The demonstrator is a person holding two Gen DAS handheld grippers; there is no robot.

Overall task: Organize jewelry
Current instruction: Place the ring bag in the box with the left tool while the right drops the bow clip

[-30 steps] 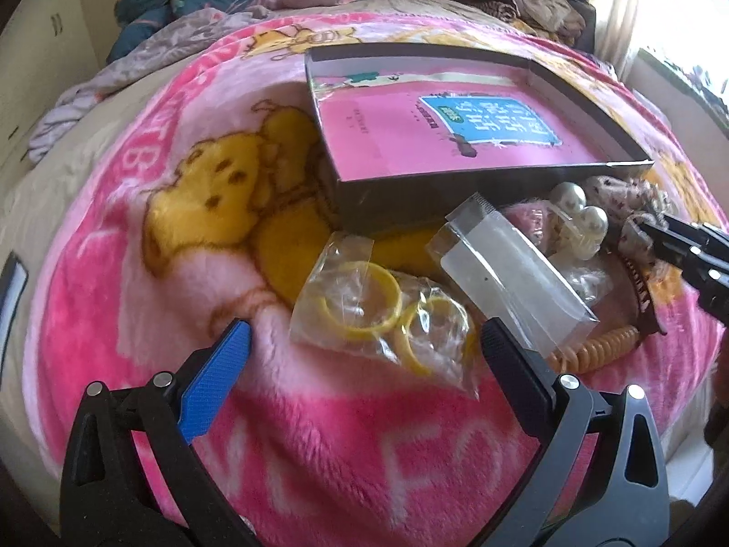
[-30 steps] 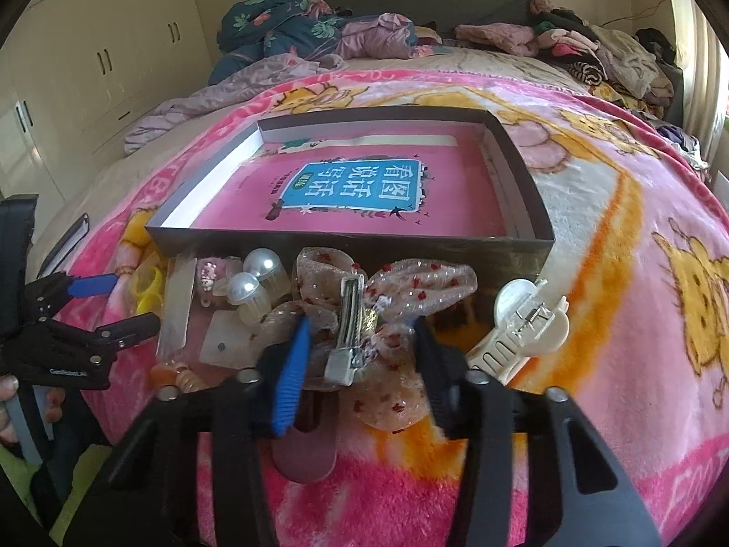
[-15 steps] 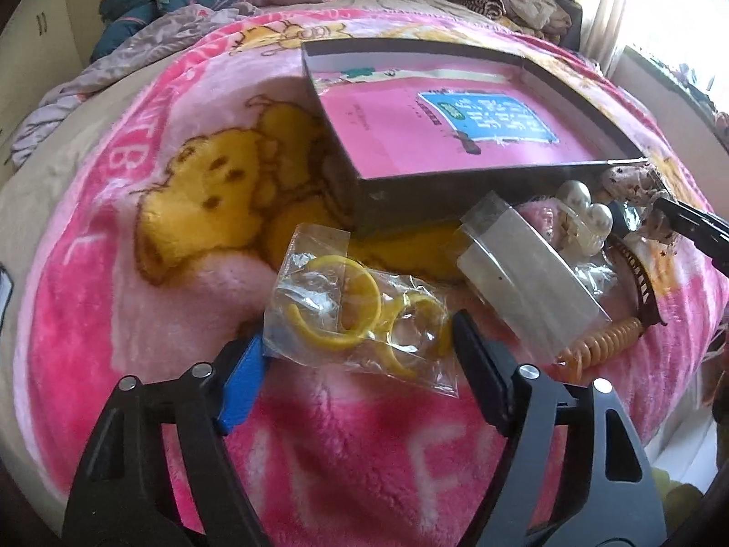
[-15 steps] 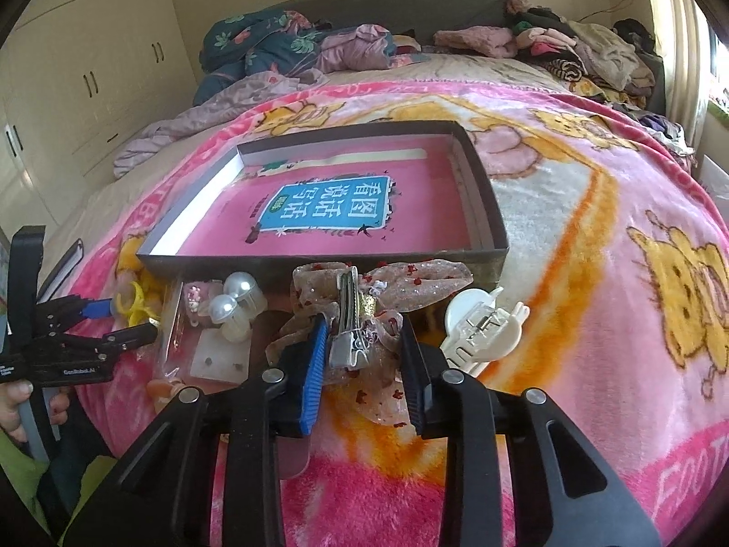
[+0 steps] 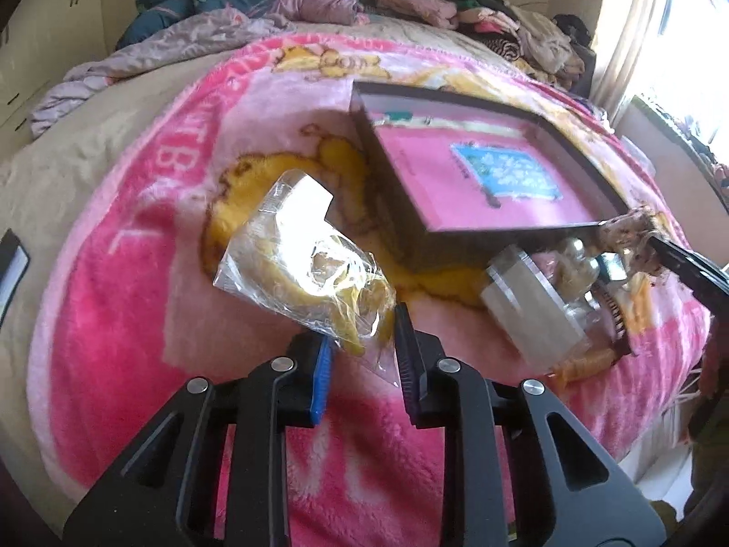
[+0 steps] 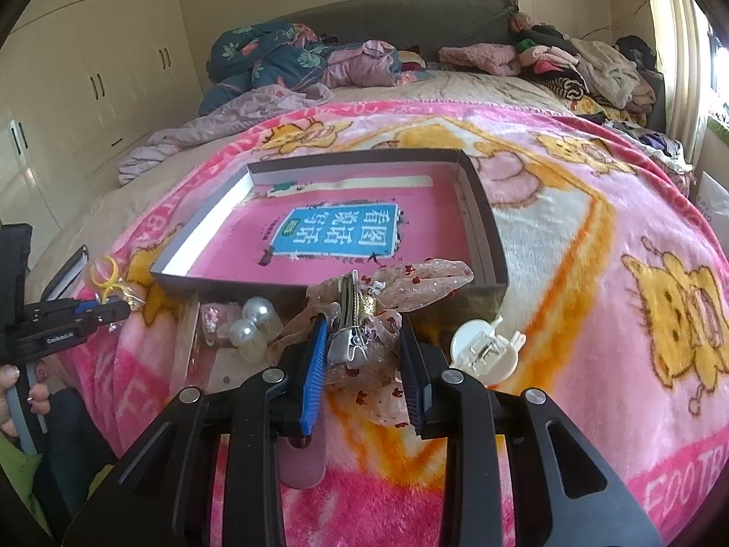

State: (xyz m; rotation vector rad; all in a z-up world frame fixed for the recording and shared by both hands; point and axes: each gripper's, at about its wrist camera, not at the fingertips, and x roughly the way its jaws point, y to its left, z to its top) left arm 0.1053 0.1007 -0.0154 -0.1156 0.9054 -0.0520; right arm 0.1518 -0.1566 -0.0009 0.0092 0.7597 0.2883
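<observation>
pink blanket on the bed (image 6: 569, 237); my left hand-held gripper (image 5: 360, 355) pinches the bag of yellow rings (image 5: 314, 282) at centre frame, right hand-held gripper (image 6: 364, 355) clamps the bow clip (image 6: 364, 314). next, i reckon: both into the box (image 6: 483, 209).

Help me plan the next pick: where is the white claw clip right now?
In the right wrist view the white claw clip lies on the pink blanket, just right of the right gripper, in front of the box's near right corner.
</observation>
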